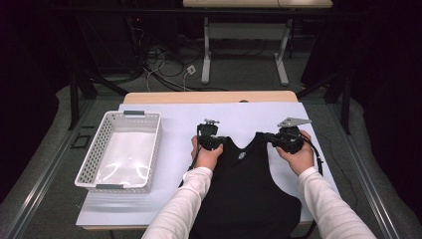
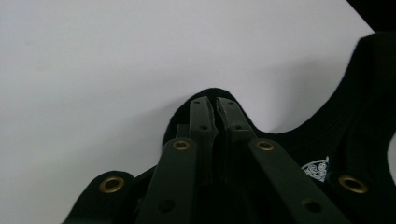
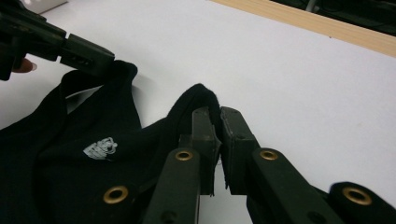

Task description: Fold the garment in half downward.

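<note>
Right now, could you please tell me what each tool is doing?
Left tool: shut on the black vest's shoulder strap.
Right tool: shut on the other shoulder strap.

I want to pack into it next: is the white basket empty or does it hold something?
Empty: the high view shows the white basket's bare, shiny bottom, nothing inside.

Wooden table (image 1: 209,96), top mostly under a white sheet (image 1: 259,114). White perforated basket (image 1: 94,154) lies at left of frame. Black sleeveless top (image 1: 246,189) lies flat at bottom centre, its hem over the near edge.
</note>
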A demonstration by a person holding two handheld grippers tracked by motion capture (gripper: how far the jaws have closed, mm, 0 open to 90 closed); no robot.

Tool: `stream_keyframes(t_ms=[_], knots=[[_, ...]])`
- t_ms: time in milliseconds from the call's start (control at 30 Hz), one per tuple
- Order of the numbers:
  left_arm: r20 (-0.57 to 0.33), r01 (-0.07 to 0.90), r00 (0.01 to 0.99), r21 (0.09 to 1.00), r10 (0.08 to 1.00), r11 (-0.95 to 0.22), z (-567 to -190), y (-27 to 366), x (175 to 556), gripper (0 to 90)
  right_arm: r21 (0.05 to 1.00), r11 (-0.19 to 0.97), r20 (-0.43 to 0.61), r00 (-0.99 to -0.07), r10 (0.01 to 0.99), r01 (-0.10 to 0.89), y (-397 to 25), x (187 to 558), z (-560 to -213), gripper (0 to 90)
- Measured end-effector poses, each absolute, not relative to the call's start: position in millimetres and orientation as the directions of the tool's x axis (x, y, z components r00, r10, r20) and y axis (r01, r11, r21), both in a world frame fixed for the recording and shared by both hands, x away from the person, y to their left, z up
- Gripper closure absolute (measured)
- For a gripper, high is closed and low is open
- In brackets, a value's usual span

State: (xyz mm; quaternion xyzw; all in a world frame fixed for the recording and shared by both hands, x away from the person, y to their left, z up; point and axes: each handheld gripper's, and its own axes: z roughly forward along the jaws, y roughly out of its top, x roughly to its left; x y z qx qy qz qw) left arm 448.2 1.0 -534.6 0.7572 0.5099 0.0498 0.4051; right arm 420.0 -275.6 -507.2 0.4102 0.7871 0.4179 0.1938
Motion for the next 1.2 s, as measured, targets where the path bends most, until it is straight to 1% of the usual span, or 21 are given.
stream_keyframes(t_ms=[200,333,500,633,800,1067,1200], knots=[[-0.323,0.717,0.497,0.676,0.806,-0.171,-532,-2,451,77.6,0.812,0.306,0.036,-0.566,0.824,0.497,-285,423,-509,85.4],[-0.326,0.694,0.506,0.704,0.799,-0.152,-530,3,455,66.2,0.801,0.309,0.032,-0.553,0.833,0.512,-291,427,-513,85.4],[-0.267,0.652,0.489,0.745,0.831,-0.144,-530,14,463,55.9,0.791,0.303,0.038,-0.536,0.843,0.532,-297,432,-516,85.5],[-0.218,0.645,0.485,0.743,0.847,-0.178,-537,20,471,52.9,0.788,0.305,0.038,-0.537,0.843,0.535,-297,434,-519,85.4],[-0.185,0.650,0.501,0.726,0.845,-0.226,-546,20,474,49.6,0.791,0.314,0.029,-0.545,0.838,0.526,-293,432,-517,85.4],[-0.174,0.625,0.569,0.726,0.803,-0.286,-549,8,467,49.4,0.791,0.313,0.031,-0.545,0.838,0.526,-293,432,-517,85.4],[-0.155,0.619,0.588,0.719,0.794,-0.318,-553,3,466,50.1,0.789,0.315,0.030,-0.545,0.838,0.528,-292,431,-517,85.3]])
